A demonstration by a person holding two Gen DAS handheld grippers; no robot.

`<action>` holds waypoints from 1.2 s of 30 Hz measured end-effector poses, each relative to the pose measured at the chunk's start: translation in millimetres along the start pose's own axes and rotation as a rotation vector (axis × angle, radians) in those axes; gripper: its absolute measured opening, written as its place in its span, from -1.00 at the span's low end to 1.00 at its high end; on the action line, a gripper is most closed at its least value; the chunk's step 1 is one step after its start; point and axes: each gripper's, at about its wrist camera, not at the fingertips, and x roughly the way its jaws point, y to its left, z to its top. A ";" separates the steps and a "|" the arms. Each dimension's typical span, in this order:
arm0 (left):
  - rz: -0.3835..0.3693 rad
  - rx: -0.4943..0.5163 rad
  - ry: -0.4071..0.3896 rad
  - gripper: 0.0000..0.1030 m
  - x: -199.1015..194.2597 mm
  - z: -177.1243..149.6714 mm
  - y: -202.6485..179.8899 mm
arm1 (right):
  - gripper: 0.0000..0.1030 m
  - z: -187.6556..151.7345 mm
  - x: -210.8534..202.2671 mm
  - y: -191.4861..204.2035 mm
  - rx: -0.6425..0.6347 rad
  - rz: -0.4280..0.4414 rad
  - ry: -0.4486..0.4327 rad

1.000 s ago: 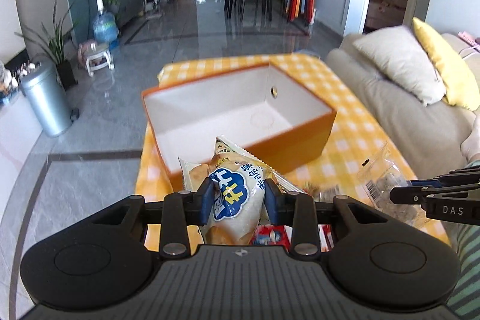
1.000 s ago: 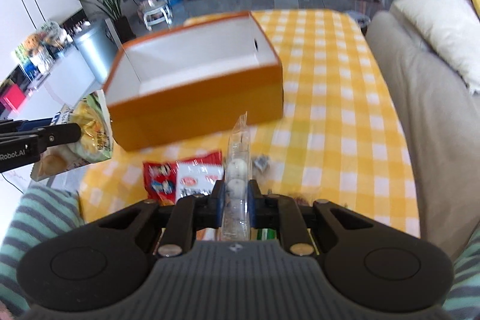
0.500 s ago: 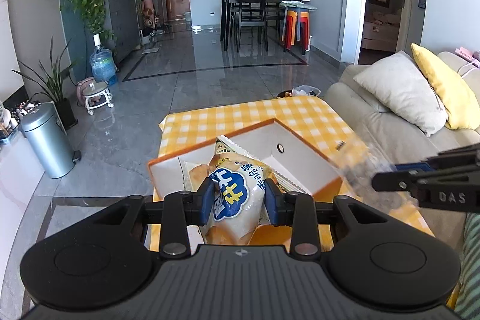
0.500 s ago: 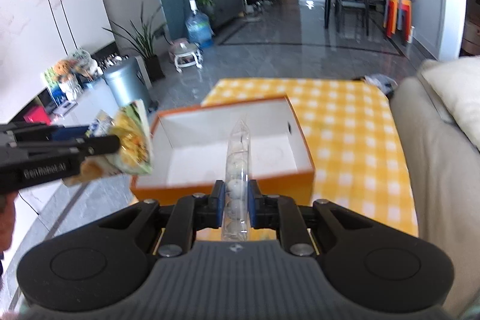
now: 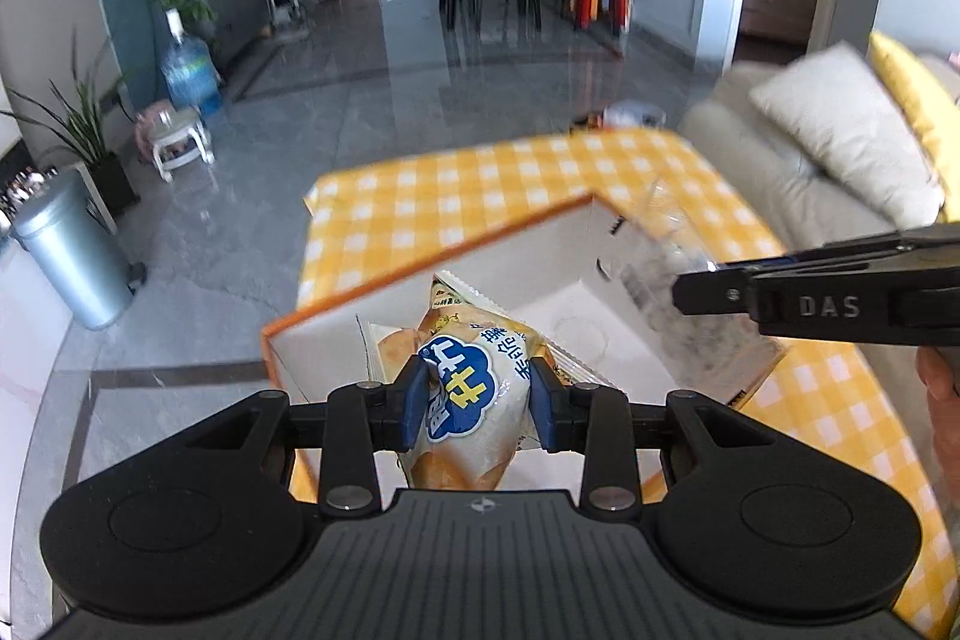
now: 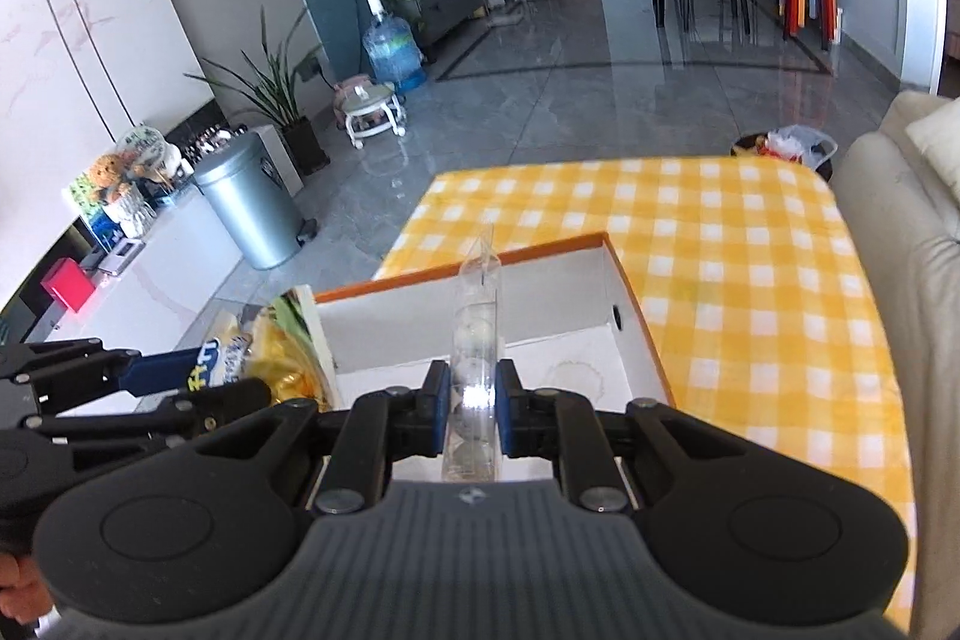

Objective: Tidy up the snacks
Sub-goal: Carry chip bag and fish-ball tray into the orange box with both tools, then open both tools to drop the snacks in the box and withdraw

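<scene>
I hold both snacks above the orange box (image 5: 456, 256), which looks empty inside; nothing is released yet. My left gripper (image 5: 474, 403) pinches a yellow snack bag (image 5: 468, 400) near its left wall. My right gripper (image 6: 471, 400) pinches a clear packet (image 6: 477, 340) over its middle.

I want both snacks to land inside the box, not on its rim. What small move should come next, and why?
Probably lower both grippers a little, then open them. The left gripper is shut on the yellow snack bag and the right gripper on the clear packet; both hang over the white inside of the orange box, whose floor looks bare.
</scene>
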 end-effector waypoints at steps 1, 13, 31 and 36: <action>0.002 0.009 0.018 -0.24 10.1 -0.8 -0.6 | -0.76 0.3 11.0 -2.6 0.000 -0.001 0.020; 0.011 0.063 0.253 -0.24 97.4 -17.8 -4.3 | -0.76 -12.5 120.2 -22.8 -0.036 -0.010 0.233; 0.020 0.051 0.362 -0.07 132.7 -16.7 -9.3 | -0.63 -20.8 167.1 -27.4 -0.189 -0.131 0.322; 0.038 0.071 0.347 0.07 128.8 -15.8 -12.4 | -0.60 -18.7 169.0 -27.6 -0.214 -0.162 0.314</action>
